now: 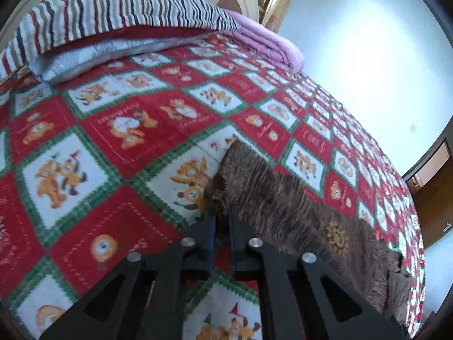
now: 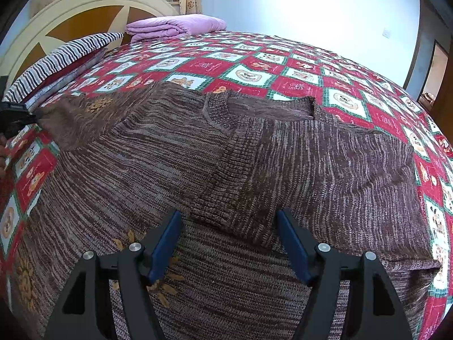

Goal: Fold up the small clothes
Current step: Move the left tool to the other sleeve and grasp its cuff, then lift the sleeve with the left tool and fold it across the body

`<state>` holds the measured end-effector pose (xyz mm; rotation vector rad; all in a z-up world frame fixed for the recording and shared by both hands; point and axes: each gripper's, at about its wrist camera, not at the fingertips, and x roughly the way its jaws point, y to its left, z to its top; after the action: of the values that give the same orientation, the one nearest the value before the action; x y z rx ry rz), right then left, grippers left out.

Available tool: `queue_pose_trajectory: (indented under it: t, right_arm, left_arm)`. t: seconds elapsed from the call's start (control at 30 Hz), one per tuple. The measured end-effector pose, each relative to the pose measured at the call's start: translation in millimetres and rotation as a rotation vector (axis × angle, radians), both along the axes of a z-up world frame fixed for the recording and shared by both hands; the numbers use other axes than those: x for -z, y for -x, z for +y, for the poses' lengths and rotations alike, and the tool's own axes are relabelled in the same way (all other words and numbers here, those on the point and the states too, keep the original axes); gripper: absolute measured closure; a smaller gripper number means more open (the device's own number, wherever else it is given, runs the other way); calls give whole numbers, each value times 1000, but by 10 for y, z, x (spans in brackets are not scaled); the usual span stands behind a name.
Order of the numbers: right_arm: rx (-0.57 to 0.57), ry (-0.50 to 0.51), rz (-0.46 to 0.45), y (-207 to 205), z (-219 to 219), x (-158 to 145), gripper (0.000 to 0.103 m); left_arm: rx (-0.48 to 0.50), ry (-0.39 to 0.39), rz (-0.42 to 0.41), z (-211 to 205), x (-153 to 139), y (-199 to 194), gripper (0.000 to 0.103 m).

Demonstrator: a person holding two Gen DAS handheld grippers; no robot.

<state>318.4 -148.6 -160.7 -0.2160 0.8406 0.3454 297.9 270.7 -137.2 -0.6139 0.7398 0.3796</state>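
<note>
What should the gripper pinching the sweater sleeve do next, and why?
Probably lift the sleeve and carry it across onto the brown sweater. The left gripper is shut on the sleeve's cuff end, while the right gripper hangs open.

1. The sweater (image 2: 198,170) lies spread flat on the bed (image 2: 297,65), filling the near half of the right wrist view.
2. Its neckline points to 12 o'clock, toward the far edge of the bed.
3. One sleeve (image 2: 73,119) reaches out to 9 o'clock, its cuff between the left gripper (image 1: 222,215) fingers.
4. The right gripper (image 2: 228,243) hangs over the sweater's middle at 6 o'clock.
5. At 10 o'clock a pillow (image 2: 56,56) lies against the headboard (image 2: 70,8).
6. A folded blanket (image 2: 175,27) sits at 11 o'clock, just beside the pillow.
</note>
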Motion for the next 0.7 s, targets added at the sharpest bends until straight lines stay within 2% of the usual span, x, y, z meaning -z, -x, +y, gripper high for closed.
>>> queue_pose_trajectory:
  t: [0.23,0.3,0.37,0.47,0.7]
  right_arm:
    - [-1,-10,4,-5,-13,-2,31]
    - [-1,-47,15,-11,-66,-32,31]
    - [30,-132,28,-10,-215,-124,31]
    - [63,-190,13,46,-399,-278,31]
    - [91,-215,-67,302,-744,-578,31]
  left_arm:
    - [6,55,-6,24,-92,8,96]
    - [-7,96,-3,37,-104,-23,96]
    - [-4,108,-11,12,-171,-36,96]
    - [28,82,-48,-95,-390,-52,96]
    - [98,29,-120,-415,-830,-183,96]
